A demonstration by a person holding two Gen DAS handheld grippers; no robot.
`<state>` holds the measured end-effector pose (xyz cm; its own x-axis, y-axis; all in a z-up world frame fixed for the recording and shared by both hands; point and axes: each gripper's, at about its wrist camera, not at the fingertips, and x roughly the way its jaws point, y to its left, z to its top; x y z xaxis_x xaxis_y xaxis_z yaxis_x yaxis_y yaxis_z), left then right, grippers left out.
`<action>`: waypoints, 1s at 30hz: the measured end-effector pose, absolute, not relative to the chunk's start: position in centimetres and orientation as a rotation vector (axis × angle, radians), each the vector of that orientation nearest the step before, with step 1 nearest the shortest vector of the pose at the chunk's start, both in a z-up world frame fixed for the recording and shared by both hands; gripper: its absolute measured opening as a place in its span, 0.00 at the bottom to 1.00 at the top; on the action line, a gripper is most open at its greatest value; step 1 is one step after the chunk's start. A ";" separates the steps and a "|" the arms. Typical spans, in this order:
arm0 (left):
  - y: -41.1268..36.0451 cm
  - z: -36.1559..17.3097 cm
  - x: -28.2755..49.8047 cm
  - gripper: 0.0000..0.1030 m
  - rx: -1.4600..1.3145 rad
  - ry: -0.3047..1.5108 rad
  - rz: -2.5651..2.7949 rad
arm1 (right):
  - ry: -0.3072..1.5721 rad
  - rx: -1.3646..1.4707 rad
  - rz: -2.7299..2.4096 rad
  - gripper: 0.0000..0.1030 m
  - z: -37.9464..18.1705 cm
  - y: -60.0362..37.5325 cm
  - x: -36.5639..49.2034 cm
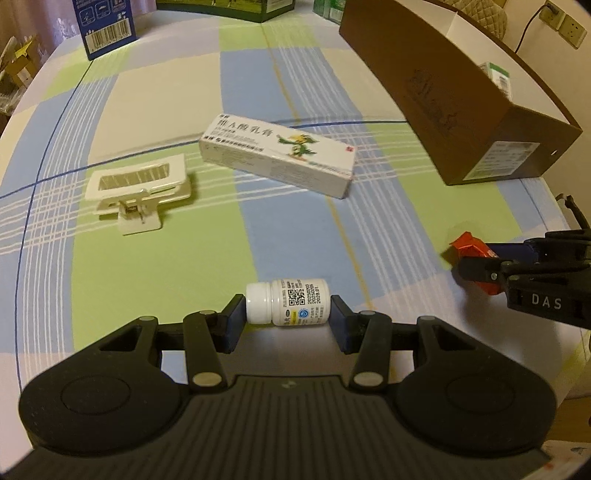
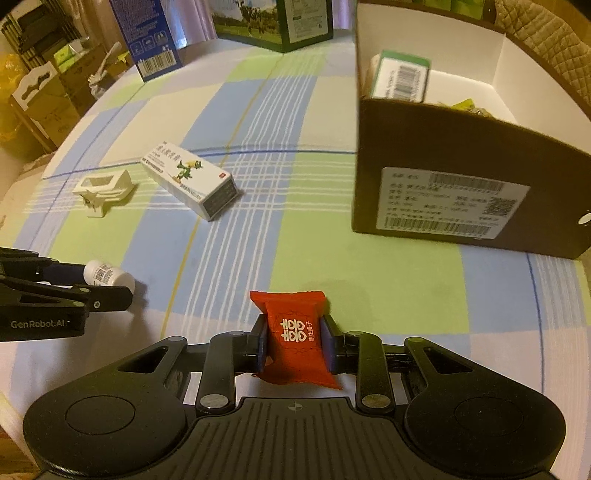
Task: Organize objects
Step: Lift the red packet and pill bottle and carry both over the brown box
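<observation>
Right claw (image 2: 293, 341) is clamped on a red candy packet (image 2: 295, 338), pads pressing both sides at mid-body; packet is soft and crinkled, so it could slide out if the squeeze relaxes in transit. Left claw (image 1: 287, 317) brackets a small white pill bottle (image 1: 287, 302) lying on its side on the table (image 1: 166, 266), cap toward the left pad; left pad looks touching the cap, right pad sits just beside the base with what may be a sliver of gap, so I can't tell whether it's gripped or only framed. Risk there: the bottle is round and gripped end-to-end along its axis, so an off-centre squeeze could let it pivot or pop out and roll across the cloth. Further out, a white plastic clip (image 1: 138, 188) and a long white ointment box (image 1: 279, 157) lie near each other, apart, mid-table. Beyond to the right, an open brown cardboard box (image 2: 461, 177) already holds a green-and-white carton (image 2: 400, 77) and something yellow-green I can't identify; probably the drop target. Its near wall is tall, so a low approach by either claw could clip the rim. Far edge: a blue carton (image 2: 151, 40) and a green one (image 2: 273, 26), both cut off by the frame. Box interior is mostly hidden behind the wall; label text is too blurred to read.
</observation>
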<state>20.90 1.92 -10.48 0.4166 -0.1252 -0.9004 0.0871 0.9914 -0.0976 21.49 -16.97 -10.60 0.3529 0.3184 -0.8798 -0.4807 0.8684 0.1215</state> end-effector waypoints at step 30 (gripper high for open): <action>-8.1 -2.1 21.2 0.42 -0.007 0.981 -0.144 | 0.958 -0.059 0.618 0.25 -3.6 -26.1 22.4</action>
<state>21.16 -8.11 -2.09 0.5475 -0.1244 -0.8275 0.1185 0.9904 -0.0706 22.41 -26.12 -3.60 0.4175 0.4666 -0.7797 -0.5176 0.8274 0.2180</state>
